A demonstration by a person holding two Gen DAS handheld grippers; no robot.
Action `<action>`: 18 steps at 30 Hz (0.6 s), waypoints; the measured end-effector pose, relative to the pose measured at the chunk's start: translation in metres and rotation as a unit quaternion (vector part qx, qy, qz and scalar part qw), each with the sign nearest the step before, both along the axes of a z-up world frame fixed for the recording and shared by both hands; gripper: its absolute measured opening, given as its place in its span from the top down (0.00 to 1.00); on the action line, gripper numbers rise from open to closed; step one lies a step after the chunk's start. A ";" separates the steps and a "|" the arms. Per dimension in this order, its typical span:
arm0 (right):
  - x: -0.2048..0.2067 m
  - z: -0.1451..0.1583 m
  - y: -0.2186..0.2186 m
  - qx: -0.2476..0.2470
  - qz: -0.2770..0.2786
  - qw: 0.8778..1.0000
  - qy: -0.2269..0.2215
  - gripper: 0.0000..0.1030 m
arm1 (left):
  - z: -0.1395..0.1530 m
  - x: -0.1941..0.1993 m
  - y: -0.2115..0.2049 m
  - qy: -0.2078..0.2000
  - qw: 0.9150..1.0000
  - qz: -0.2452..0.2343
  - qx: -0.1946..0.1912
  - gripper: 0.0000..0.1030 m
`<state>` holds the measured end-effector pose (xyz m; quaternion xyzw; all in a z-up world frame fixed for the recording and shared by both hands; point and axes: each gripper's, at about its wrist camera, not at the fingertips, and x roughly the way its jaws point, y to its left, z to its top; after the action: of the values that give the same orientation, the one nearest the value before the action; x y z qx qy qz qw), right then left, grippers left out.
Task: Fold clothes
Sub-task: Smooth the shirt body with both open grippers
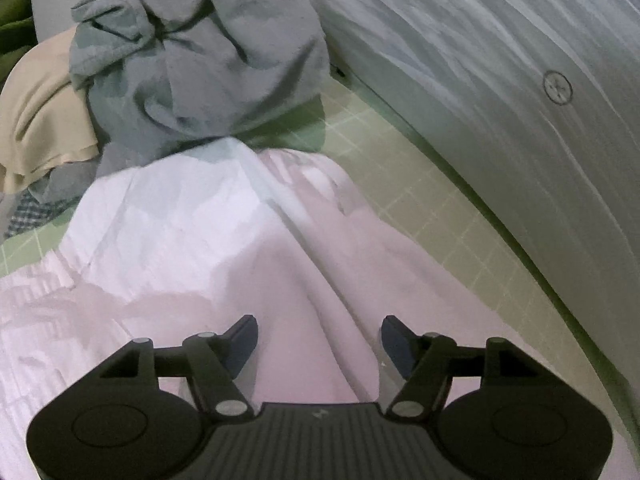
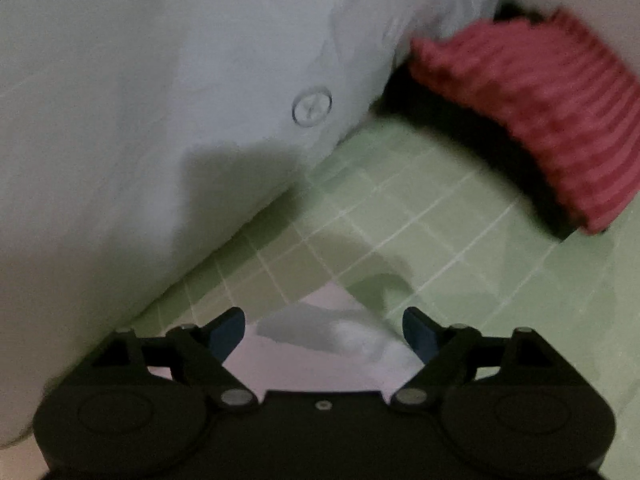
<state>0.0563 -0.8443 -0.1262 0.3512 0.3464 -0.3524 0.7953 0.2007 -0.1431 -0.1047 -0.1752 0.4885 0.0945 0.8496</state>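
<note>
A pale pink garment (image 1: pixel 192 248) lies spread and creased on the green gridded mat (image 1: pixel 432 208). My left gripper (image 1: pixel 319 340) is open just above it, fingers either side of a long fold, holding nothing. In the right wrist view a corner of the same pink garment (image 2: pixel 320 340) lies on the mat (image 2: pixel 400 220) between the fingers of my right gripper (image 2: pixel 323 334), which is open and empty.
A grey-blue crumpled garment (image 1: pixel 200 52) is piled behind the pink one, with a beige cloth (image 1: pixel 40 112) and a checked cloth (image 1: pixel 28 212) at its left. A white padded wall (image 1: pixel 500 80) borders the mat, also seen in the right view (image 2: pixel 160 80). A folded red ribbed cloth (image 2: pixel 532 112) lies far right.
</note>
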 end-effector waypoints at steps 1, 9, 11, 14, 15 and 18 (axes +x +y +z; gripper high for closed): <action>0.004 -0.004 -0.003 0.019 0.007 1.000 0.000 0.27 | 0.000 0.000 -0.002 0.001 1.000 -0.001 0.002 0.33; -0.013 0.068 0.020 -0.122 0.094 0.979 -0.135 0.89 | 0.010 0.003 -0.020 -0.011 0.999 -0.045 0.006 0.33; -0.010 0.086 0.028 -0.206 0.087 0.966 -0.132 0.80 | 0.010 0.002 -0.025 -0.012 0.999 -0.053 0.003 0.33; 0.013 0.074 0.027 -0.255 0.074 0.964 0.003 0.24 | 0.009 0.000 -0.031 -0.007 0.998 -0.059 -0.004 0.33; 0.010 0.069 0.028 -0.255 0.063 0.965 0.026 0.29 | 0.009 -0.001 -0.032 -0.007 0.998 -0.061 -0.006 0.33; -0.020 0.052 0.038 -0.231 0.014 0.972 0.031 0.24 | 0.006 -0.006 -0.035 -0.002 0.998 -0.065 -0.009 0.32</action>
<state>0.0362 -0.8060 -0.0745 0.1416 0.2848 -0.4226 0.8487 0.1951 -0.1778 -0.0984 -0.1505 0.4983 0.0344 0.8531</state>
